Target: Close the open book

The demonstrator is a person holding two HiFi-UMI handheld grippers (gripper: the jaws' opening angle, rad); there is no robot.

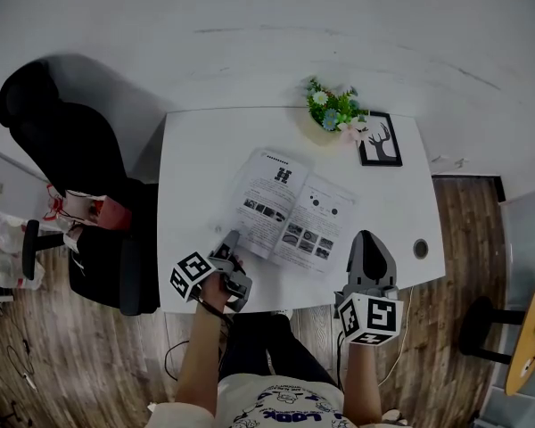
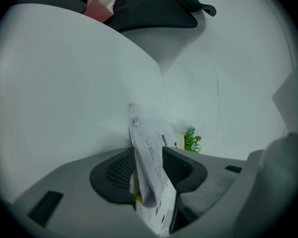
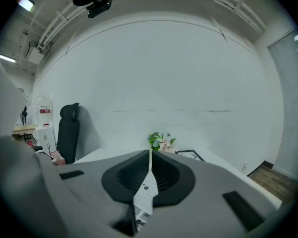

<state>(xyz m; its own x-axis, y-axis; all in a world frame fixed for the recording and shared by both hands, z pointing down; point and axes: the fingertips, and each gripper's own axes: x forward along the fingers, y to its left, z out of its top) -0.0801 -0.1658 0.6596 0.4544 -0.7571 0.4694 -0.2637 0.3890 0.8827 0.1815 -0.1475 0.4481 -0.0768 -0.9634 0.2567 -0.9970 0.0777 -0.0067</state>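
White matte table [image 1: 196, 150], flat and rectangular. Book [image 1: 292, 208] lies spread open on it, just ahead of both grippers; thin printed paper, floppy, no stiff cover visible. Task looks barely begun - neither half folded over yet. Left gripper [image 1: 234, 250] pinches a curled bunch of pages at the near left corner. Right gripper [image 1: 364, 243] is clamped on a thin sheet edge at the near right side. Still to do - swing one half onto the other. Beyond the book: small plant [image 1: 333, 107], black frame [image 1: 380, 139].

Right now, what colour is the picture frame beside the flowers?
Black. The frame shows best in the head view.
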